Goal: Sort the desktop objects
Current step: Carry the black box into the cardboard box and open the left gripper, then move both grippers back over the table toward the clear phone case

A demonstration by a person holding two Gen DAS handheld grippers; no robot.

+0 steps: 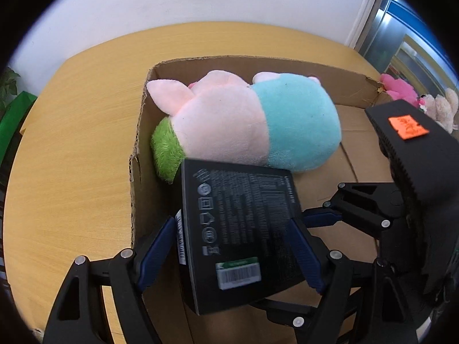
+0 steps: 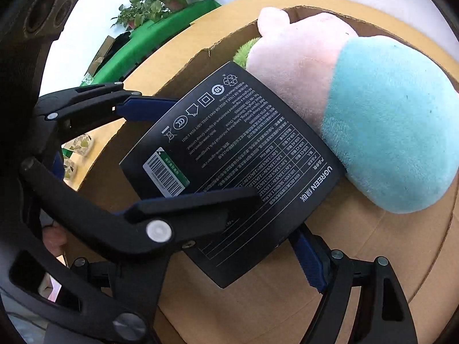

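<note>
- My left gripper (image 1: 232, 223) was clenched on the black box (image 1: 238, 200). One blue finger (image 1: 160, 246) lay along the box's left side and the other against its right edge.
- My right gripper (image 2: 229, 229) pointed at the same box from the other side. One of its blue fingers (image 2: 309, 258) touched the edge nearest the brand lettering. The second finger was hidden behind the left gripper's arm, so I could not tell whether this one was gripping or loose.
- The black box sat inside the open cardboard carton (image 1: 137, 172), tilted, with its printed face and barcode sticker towards the cameras. Its far end touched the plush toy (image 1: 252, 123).
- I could not tell whether the box rested on the carton floor or hung just above it.
- The plush toy, pink and turquoise with a green tuft, lay on its side along the carton's far wall.
- The carton stood on a round wooden table (image 1: 71, 143).
- Potted plants (image 2: 160, 0) stood beyond the table, and more pink plush toys (image 1: 398, 89) lay past the carton's far corner.
</note>
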